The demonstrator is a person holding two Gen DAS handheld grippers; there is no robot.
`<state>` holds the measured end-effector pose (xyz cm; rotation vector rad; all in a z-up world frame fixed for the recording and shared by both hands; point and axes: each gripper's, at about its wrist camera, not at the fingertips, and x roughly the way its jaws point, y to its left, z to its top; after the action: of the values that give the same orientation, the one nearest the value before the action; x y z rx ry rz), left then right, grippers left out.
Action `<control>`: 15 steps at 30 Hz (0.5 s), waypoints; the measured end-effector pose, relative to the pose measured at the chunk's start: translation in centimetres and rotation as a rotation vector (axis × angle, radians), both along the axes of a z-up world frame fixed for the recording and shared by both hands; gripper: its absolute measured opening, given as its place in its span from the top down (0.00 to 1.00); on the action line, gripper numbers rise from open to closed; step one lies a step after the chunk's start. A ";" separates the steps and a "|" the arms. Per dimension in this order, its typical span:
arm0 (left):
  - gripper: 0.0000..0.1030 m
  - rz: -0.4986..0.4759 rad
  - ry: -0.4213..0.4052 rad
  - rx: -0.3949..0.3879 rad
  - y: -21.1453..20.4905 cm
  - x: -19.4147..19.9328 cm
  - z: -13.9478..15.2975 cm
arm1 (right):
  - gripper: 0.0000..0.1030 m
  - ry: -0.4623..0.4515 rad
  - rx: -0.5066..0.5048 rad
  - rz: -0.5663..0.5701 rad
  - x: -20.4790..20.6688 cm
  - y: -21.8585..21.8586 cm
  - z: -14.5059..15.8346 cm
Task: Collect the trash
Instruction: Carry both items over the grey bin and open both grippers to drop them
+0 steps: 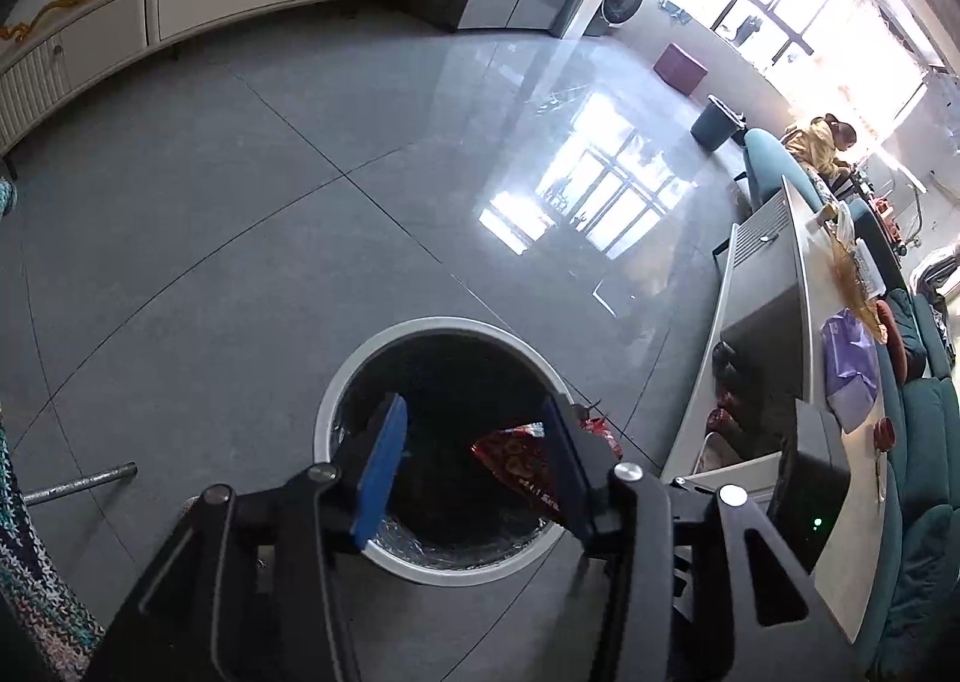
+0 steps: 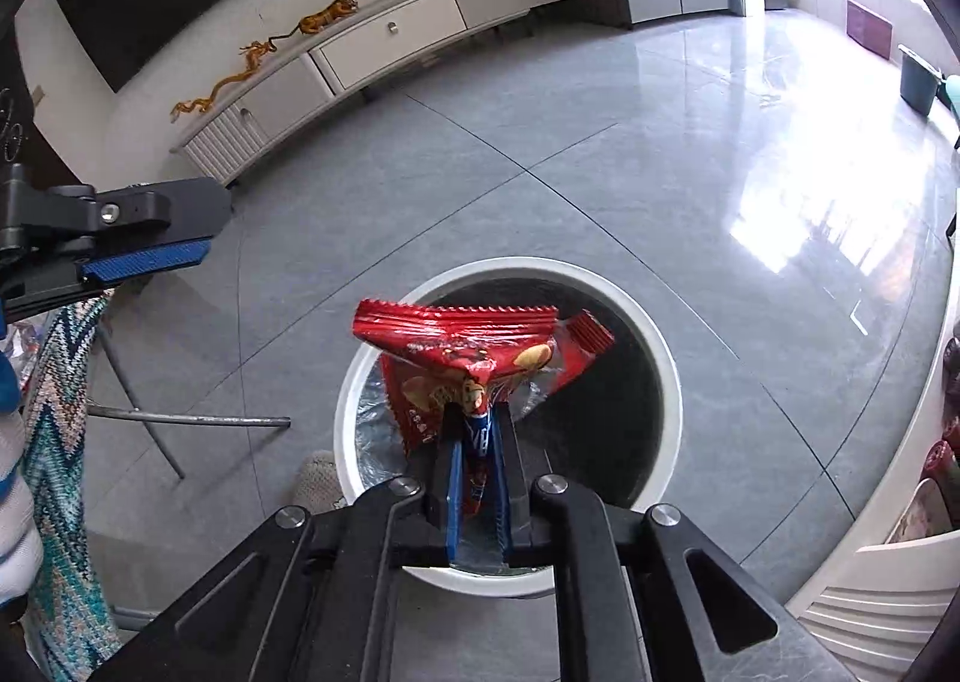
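red wrapper held over the bin, other claw empty

the red snack wrapper (image 2: 474,358) hangs directly over the mouth of the round white-rimmed bin (image 2: 672,376), pinched by its lower edge so the crinkled body fans out above the dark liner. it is held there, most likely, so that letting go drops it straight inside. the right claw (image 2: 477,442) has its blue pads nearly closed on the wrapper, gripping only a thin fold. it points steeply down at the bin from close above.

the left claw (image 1: 474,442) also tilts down over the same bin (image 1: 336,388), its jaws parted about halfway with nothing between them; the wrapper (image 1: 516,460) shows just behind its right finger. the bin stands on the grey tiled floor (image 1: 240,202), with a low tabletop (image 1: 804,286) off to the side.
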<state>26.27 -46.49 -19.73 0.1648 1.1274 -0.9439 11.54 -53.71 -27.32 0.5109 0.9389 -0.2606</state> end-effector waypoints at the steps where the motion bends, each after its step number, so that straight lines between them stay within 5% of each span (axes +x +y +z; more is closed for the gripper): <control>1: 0.56 -0.001 -0.009 -0.006 0.4 -0.1 0.4 | 0.91 0.002 -0.007 -0.002 -0.3 0.0 0.1; 7: 0.53 0.011 -0.061 -0.046 3.2 -1.0 4.5 | 0.70 -0.001 -0.037 -0.012 0.2 0.4 1.5; 15: 0.52 0.046 -0.191 -0.097 9.0 -2.5 11.4 | 0.68 -0.045 -0.061 0.015 -0.3 2.9 4.8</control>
<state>23.72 -37.52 -8.38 0.1464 0.9042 -0.9199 11.19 -50.84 -22.49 0.4520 0.8885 -0.2620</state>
